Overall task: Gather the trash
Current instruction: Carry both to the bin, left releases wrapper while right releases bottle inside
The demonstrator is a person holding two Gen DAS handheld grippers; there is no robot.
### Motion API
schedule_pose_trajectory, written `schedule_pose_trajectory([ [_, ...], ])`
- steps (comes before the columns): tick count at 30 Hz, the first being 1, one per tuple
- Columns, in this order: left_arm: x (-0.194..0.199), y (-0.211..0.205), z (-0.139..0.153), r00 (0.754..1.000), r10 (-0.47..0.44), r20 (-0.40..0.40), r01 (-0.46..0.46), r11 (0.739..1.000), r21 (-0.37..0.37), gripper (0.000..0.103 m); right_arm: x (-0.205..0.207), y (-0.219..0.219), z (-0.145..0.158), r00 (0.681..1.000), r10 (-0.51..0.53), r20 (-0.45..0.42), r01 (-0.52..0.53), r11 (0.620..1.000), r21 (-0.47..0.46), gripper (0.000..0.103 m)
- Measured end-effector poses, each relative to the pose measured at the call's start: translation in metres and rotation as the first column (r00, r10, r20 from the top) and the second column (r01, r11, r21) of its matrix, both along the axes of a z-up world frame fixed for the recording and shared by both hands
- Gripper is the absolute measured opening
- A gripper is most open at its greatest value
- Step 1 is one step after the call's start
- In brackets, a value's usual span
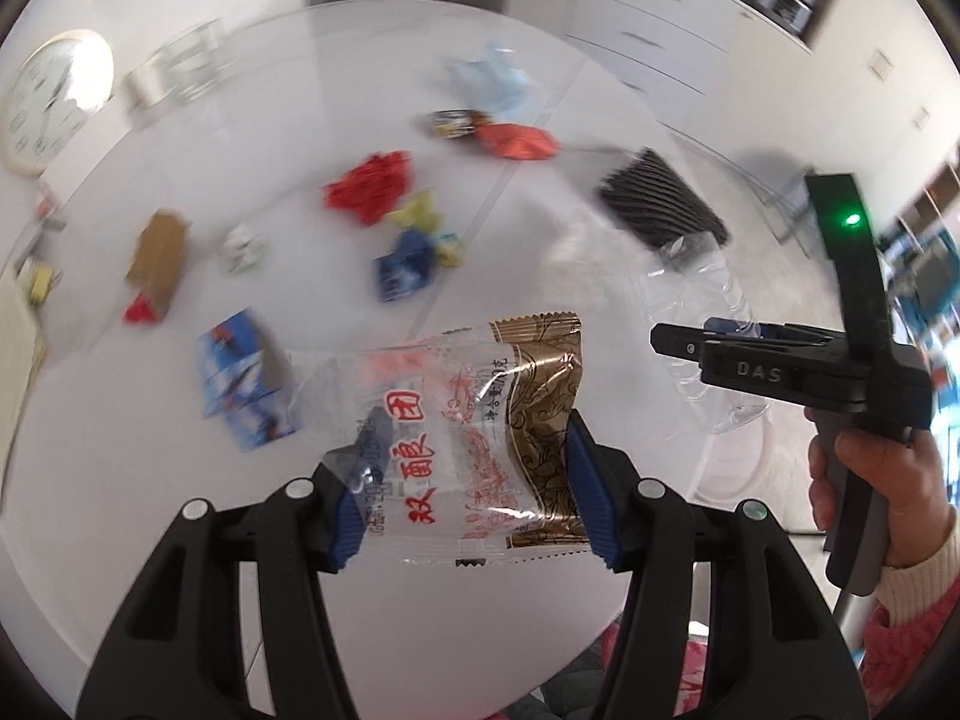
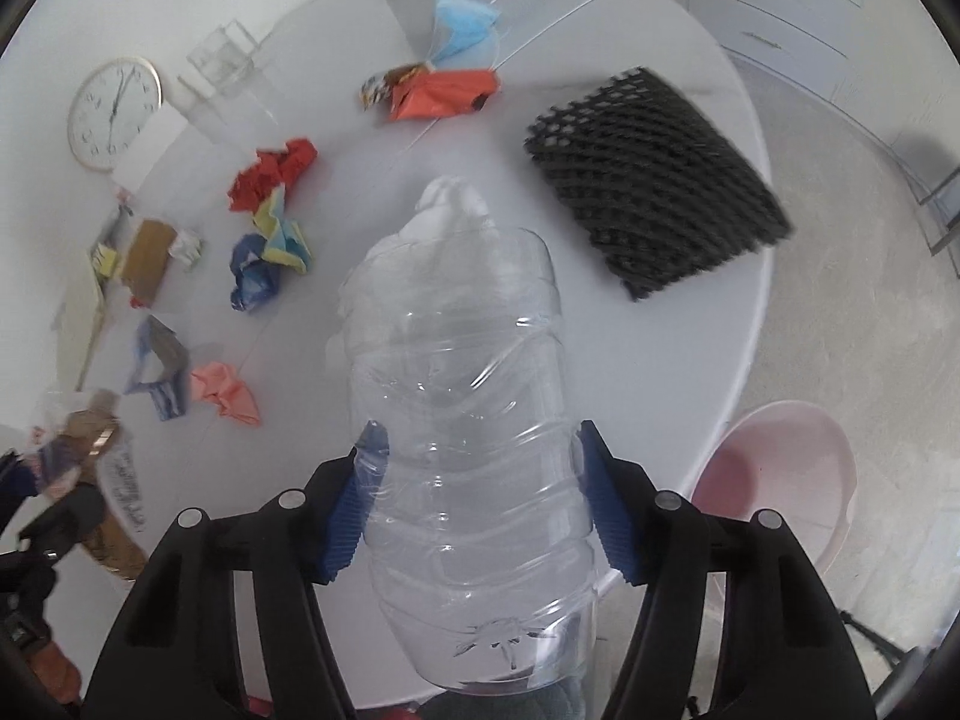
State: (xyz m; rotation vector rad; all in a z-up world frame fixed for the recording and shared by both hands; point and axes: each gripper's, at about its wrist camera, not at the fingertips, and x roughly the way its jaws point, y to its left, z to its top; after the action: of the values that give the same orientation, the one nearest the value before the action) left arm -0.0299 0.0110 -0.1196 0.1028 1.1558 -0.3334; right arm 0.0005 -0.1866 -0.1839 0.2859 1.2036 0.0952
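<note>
My left gripper (image 1: 474,426) is shut on a clear and gold snack wrapper (image 1: 480,372) with red print, held above the white round table (image 1: 180,540). Both blue pads press its sides. My right gripper (image 2: 480,438) is shut on a clear plastic bottle (image 2: 462,330), its pads against the ribbed body, the white cap pointing away over the table. In the left wrist view the right gripper (image 1: 666,342) shows side-on at the right, held by a hand (image 1: 870,480). The wrapper (image 2: 90,438) also appears at the lower left of the right wrist view.
Scattered on the table (image 2: 630,360) are red crumpled paper (image 2: 273,171), blue and yellow scraps (image 2: 258,276), a pink scrap (image 2: 225,399), an orange wrapper (image 2: 444,93), a blue face mask (image 2: 465,21) and a black foam net (image 2: 654,180). A pink bin (image 2: 780,480) stands on the floor beside the table. A clock (image 2: 114,114) lies at the far left.
</note>
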Motion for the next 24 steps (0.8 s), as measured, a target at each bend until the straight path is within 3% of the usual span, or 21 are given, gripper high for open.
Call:
schedule_pose_trajectory([
  [4,0.001,-0.049,0.004,0.991,-0.133,0.009,0.133,0.991,-0.026,0.056,-0.031,-0.045,0.013,0.995,-0.099,0.026,0.099,0.995,0.017,0.064],
  [9,-0.004,-0.118,0.000,0.958,-0.287,-0.006,0.286,0.957,-0.051,0.056,-0.072,-0.112,0.017,0.967,-0.255,0.026,0.255,0.967,-0.020,0.064],
  [14,-0.016,-0.214,-0.021,0.893,-0.445,-0.063,0.438,0.893,-0.101,0.056,-0.120,-0.181,0.007,0.916,-0.402,-0.009,0.400,0.914,-0.070,0.064],
  [19,-0.030,-0.301,-0.057,0.824,-0.554,-0.121,0.539,0.831,-0.133,0.058,-0.159,-0.230,-0.009,0.877,-0.477,-0.053,0.472,0.877,-0.091,0.064],
  [24,-0.032,-0.358,-0.096,0.789,-0.591,-0.171,0.578,0.807,-0.122,0.063,-0.178,-0.261,-0.029,0.853,-0.515,-0.091,0.508,0.857,-0.088,0.064],
])
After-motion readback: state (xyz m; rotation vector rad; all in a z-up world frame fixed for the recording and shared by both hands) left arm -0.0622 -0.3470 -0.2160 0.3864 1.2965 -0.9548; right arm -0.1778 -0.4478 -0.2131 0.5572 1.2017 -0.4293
